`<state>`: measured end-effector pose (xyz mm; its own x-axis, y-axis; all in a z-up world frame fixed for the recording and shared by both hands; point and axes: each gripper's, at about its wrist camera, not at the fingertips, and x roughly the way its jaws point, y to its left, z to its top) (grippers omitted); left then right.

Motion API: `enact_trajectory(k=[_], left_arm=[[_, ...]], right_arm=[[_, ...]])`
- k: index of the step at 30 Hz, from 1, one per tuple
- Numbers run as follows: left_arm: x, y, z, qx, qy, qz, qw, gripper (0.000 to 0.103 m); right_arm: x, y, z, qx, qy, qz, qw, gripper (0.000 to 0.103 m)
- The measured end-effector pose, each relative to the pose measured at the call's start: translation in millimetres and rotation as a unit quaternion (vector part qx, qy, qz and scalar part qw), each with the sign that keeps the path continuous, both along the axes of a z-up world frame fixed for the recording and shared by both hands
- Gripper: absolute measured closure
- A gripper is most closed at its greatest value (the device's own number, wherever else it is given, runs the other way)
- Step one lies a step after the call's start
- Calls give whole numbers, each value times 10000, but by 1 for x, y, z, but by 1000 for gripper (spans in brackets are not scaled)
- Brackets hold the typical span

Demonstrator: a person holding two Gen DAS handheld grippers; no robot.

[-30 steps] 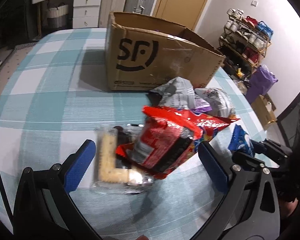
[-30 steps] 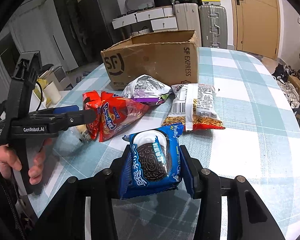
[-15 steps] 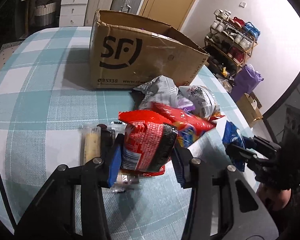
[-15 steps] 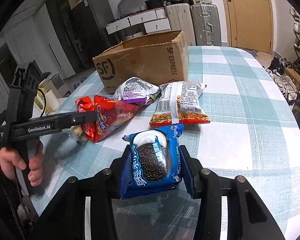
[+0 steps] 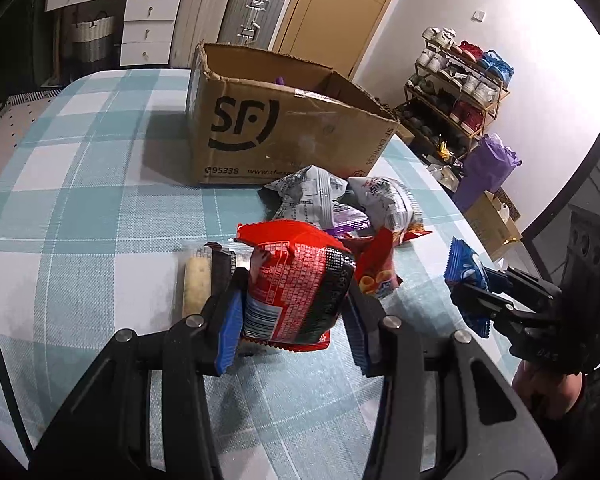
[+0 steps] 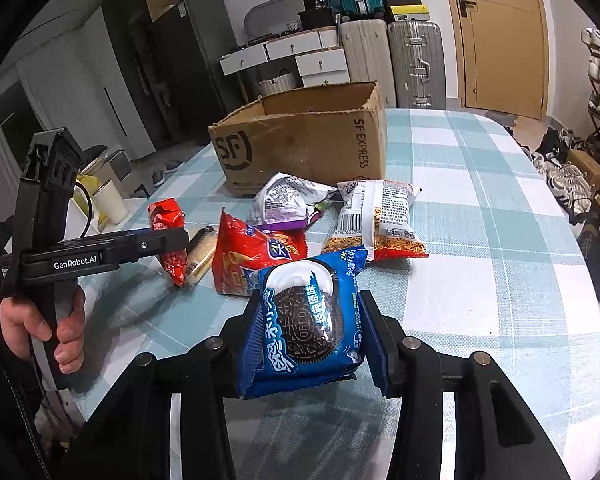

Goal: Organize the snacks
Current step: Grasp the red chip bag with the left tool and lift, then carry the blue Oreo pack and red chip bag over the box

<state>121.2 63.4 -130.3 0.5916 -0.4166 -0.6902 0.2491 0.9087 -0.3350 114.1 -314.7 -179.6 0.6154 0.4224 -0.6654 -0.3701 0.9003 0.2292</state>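
Note:
My left gripper [image 5: 294, 320] is shut on a red and black snack bag [image 5: 296, 284] and holds it just above the table; the bag also shows in the right wrist view [image 6: 168, 236]. My right gripper [image 6: 306, 328] is shut on a blue Oreo pack [image 6: 306, 320], held above the table's near side; it shows at the right in the left wrist view [image 5: 466, 280]. An open SF cardboard box [image 5: 276, 136] stands behind the snack pile. A clear-wrapped biscuit pack [image 5: 198, 284] lies left of the red bag.
On the checked tablecloth [image 6: 480, 208] lie a red chip bag [image 6: 256, 256], a grey and purple bag [image 6: 288, 200] and a white noodle-snack bag [image 6: 376, 216]. A shoe rack [image 5: 456, 80] stands off the table's right side; suitcases and drawers stand behind.
My left gripper closed on the red and black bag and lifted it slightly off the biscuit pack. My right gripper kept hold of the Oreo pack and rose a little.

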Motion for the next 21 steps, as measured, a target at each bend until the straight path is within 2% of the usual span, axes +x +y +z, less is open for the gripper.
enact_trajectory(k=[11, 21], left_arm=[[-19, 11, 22, -59, -198, 41, 9998, 61], [-25, 30, 47, -162, -391, 156, 9990, 61]], right_arm=[[-7, 4, 17, -13, -158, 13, 9999, 58], [2, 17, 52, -82, -457, 171, 9988, 58]])
